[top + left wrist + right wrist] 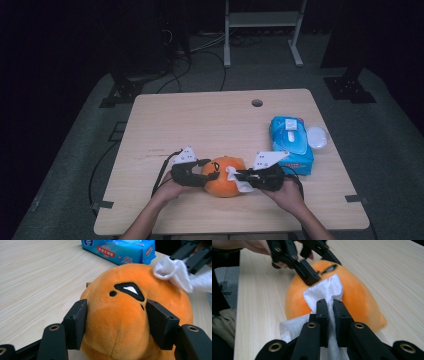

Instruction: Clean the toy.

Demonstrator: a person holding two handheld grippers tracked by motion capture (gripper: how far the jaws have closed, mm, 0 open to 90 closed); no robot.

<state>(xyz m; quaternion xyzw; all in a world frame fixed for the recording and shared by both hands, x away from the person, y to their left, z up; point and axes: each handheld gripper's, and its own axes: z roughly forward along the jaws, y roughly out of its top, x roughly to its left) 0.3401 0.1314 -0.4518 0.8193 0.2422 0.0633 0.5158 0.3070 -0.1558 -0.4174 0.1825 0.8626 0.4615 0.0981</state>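
An orange plush toy (pixel 227 176) with a stitched black-and-white eye lies near the table's front edge. My left gripper (pixel 206 176) is shut on the plush toy (pixel 125 315), one black pad pressing into each side of its head. My right gripper (pixel 240 176) is shut on a white tissue (pixel 324 293), whose free end rests against the plush toy (pixel 357 297). In the left gripper view the white tissue (pixel 175 273) touches the toy's upper right. In the right gripper view my left gripper (pixel 317 271) grips the toy from the far side.
A blue pack of wet wipes (pixel 291 142) lies to the right of the toy, a white round lid (pixel 316 136) beside it. The wooden table (pixel 200 120) has a small round hole (pixel 257 103) near its far edge. A metal frame (pixel 262 25) stands on the floor behind.
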